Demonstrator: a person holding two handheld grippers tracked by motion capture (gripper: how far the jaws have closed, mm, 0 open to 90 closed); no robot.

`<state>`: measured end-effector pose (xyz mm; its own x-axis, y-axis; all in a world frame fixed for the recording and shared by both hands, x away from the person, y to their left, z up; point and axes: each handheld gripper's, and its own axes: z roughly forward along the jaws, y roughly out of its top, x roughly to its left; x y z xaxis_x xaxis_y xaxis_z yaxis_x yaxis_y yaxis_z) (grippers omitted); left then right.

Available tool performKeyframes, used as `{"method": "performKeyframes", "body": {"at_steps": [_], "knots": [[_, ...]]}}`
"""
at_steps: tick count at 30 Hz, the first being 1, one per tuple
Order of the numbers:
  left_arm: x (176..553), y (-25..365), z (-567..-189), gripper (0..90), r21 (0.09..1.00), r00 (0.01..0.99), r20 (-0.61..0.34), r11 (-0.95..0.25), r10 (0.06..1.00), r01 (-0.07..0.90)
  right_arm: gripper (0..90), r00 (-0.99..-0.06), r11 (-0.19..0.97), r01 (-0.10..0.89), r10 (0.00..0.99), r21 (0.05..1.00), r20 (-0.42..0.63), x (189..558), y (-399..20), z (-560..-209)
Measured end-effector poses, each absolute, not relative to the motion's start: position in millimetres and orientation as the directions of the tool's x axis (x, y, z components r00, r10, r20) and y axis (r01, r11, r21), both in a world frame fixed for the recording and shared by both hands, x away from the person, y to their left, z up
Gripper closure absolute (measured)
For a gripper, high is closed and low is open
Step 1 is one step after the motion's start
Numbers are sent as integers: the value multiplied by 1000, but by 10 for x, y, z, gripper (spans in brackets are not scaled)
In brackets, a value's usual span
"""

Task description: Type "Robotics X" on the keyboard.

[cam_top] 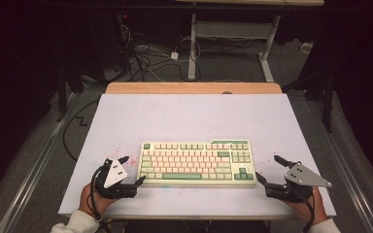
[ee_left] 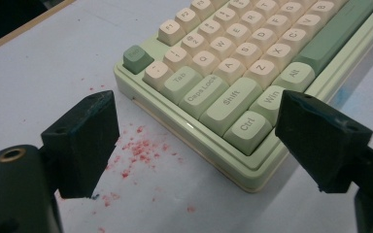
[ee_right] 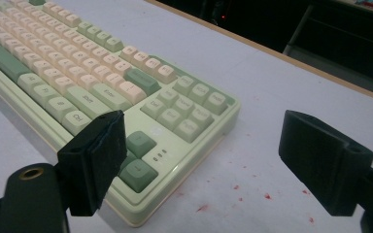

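Observation:
A pale green keyboard [cam_top: 197, 163] with cream and green keys lies near the table's front edge. My left gripper [cam_top: 131, 171] sits at its left end, jaws open wide. In the left gripper view the keyboard's near left corner [ee_left: 252, 145] lies between the two black jaws of that gripper [ee_left: 199, 141], with neither pad pressing on it. My right gripper [cam_top: 269, 170] stands open at the keyboard's right end. In the right gripper view one jaw of this gripper [ee_right: 218, 160] hangs over the keyboard's near right corner [ee_right: 175, 145] and the other over bare table.
The white table top [cam_top: 184, 116] has a wooden strip [cam_top: 194, 88] along its far edge. Red specks [ee_left: 136, 153] mark the surface by the keyboard's left end, and more red specks [ee_right: 252, 191] lie near its right end. Cables and a desk frame [cam_top: 233, 43] stand on the floor beyond.

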<state>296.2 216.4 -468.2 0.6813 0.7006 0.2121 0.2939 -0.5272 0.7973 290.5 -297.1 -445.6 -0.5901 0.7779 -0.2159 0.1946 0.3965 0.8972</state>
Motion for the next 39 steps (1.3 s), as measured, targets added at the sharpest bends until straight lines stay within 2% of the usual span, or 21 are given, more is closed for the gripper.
{"method": "performKeyframes", "body": {"at_steps": [6,10,11,12,15,16,17,19,20,21,23,25,29,39], "knots": [[2953,2169,-4682,152,797,679,210,-526,703,298,178,-588,393,195,780,899,-214,2897,-2969,-4442],[2945,2188,-4669,162,794,676,202,-523,709,311,234,-605,392,205,771,897,-198,2899,-2949,-4422],[2951,2197,-4662,174,793,677,207,-526,706,307,337,-611,399,196,764,896,-206,2901,-2945,-4395],[2947,2215,-4645,187,793,688,173,-513,705,327,415,-614,398,194,762,896,-205,2899,-2946,-4381],[2949,2220,-4619,328,794,687,158,-505,709,338,601,-637,410,195,744,891,-203,2899,-2941,-4366],[2954,2213,-4603,422,788,688,156,-509,709,347,671,-642,414,204,741,887,-198,2900,-2937,-4364],[2954,2213,-4603,467,788,688,156,-509,709,347,704,-652,425,206,732,882,-200,2906,-2929,-4360],[2955,2204,-4591,641,770,702,157,-531,695,354,780,-658,432,204,725,879,-204,2910,-2913,-4349],[2949,2202,-4583,656,770,705,157,-533,691,350,816,-660,436,203,722,877,-206,2911,-2908,-4341],[2949,2202,-4583,736,770,705,157,-533,691,350,850,-663,440,199,719,876,-210,2916,-2902,-4333],[2936,2197,-4558,814,774,718,150,-533,679,343,900,-673,443,198,710,874,-207,2923,-2894,-4323],[2940,2186,-4544,875,769,724,138,-534,676,352,900,-673,450,200,708,870,-212,2928,-2881,-4316],[2970,2174,-4514,876,768,715,112,-517,690,379,900,-685,459,196,696,866,-214,2943,-2852,-4298],[3052,2089,-4430,875,758,742,104,-536,662,372,900,-706,479,187,672,858,-221,2997,-2770,-4243]]}}
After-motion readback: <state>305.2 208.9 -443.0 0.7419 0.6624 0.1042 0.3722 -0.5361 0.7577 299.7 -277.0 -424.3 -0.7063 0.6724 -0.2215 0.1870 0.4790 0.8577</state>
